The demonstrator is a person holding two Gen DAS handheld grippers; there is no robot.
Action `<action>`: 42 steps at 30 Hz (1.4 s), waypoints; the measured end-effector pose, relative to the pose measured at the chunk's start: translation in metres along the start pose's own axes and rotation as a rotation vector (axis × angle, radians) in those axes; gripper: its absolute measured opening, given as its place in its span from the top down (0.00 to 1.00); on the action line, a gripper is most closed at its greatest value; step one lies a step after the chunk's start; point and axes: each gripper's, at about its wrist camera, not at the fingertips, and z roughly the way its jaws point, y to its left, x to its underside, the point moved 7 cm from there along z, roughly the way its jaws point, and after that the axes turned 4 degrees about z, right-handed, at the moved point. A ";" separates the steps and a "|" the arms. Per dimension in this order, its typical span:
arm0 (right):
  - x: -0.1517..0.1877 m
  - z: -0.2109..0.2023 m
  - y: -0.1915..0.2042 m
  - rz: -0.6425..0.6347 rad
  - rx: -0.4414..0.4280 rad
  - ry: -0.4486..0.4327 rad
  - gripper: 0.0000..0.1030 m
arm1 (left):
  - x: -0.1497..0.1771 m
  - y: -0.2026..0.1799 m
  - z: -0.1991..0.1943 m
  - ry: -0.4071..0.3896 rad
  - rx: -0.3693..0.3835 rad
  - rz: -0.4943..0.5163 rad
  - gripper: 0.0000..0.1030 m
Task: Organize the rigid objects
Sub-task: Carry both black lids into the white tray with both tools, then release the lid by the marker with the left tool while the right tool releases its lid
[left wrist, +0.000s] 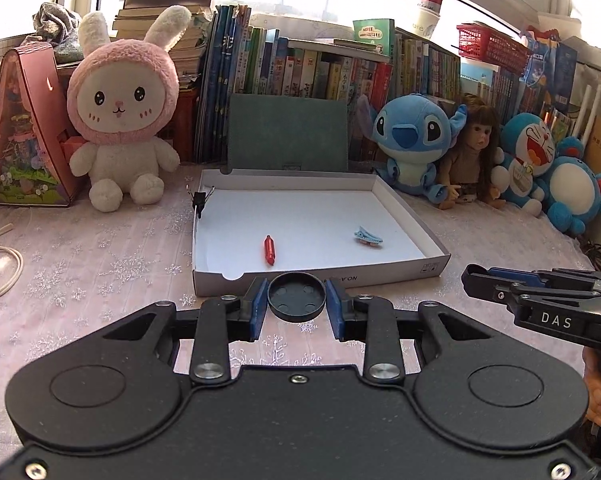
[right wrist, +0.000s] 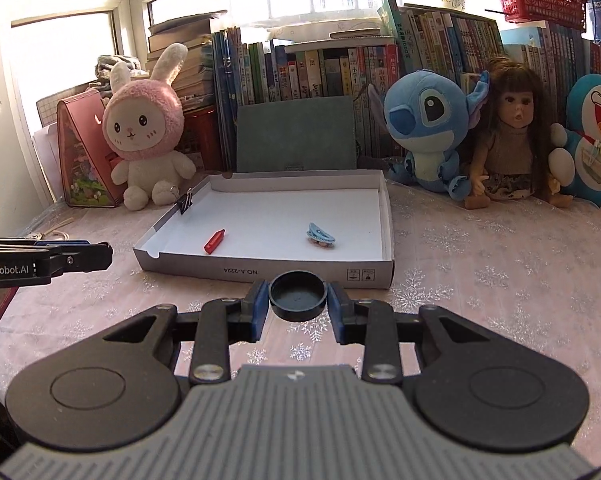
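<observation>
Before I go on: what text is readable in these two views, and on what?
"NO.A-2224", upside down, on the box front wall.
"DAS" on the right gripper body, left-wrist view.
"enRobot.AI", cut off at the frame edge, on the left gripper body, right-wrist view.
Book spines and the green card: too small to read.

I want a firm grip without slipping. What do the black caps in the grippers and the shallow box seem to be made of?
Each black cap: likely moulded plastic, matte, with round mould marks inside. Box: thin cardboard, folded walls, white inside, printed grey outside.
</observation>
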 end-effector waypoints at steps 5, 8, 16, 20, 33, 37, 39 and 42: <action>-0.029 0.030 -0.016 0.038 0.012 0.056 0.64 | -0.032 0.007 0.035 0.065 0.007 -0.035 0.71; -0.043 0.051 -0.026 0.063 0.023 0.094 0.64 | -0.043 0.012 0.059 0.109 -0.003 -0.049 0.71; -0.060 0.100 -0.039 0.082 0.082 0.171 0.64 | -0.048 0.032 0.126 0.230 -0.050 -0.127 0.71; -0.063 0.119 -0.042 0.090 0.100 0.199 0.64 | -0.047 0.040 0.145 0.247 -0.085 -0.127 0.71; -0.058 0.163 -0.051 0.129 0.145 0.269 0.64 | -0.037 0.050 0.184 0.312 -0.105 -0.145 0.71; -0.054 0.170 -0.052 0.139 0.147 0.279 0.64 | -0.036 0.049 0.189 0.317 -0.105 -0.142 0.71; -0.053 0.173 -0.052 0.140 0.151 0.282 0.64 | -0.035 0.049 0.191 0.318 -0.105 -0.141 0.71; -0.052 0.176 -0.051 0.146 0.149 0.285 0.64 | -0.034 0.048 0.193 0.319 -0.100 -0.141 0.71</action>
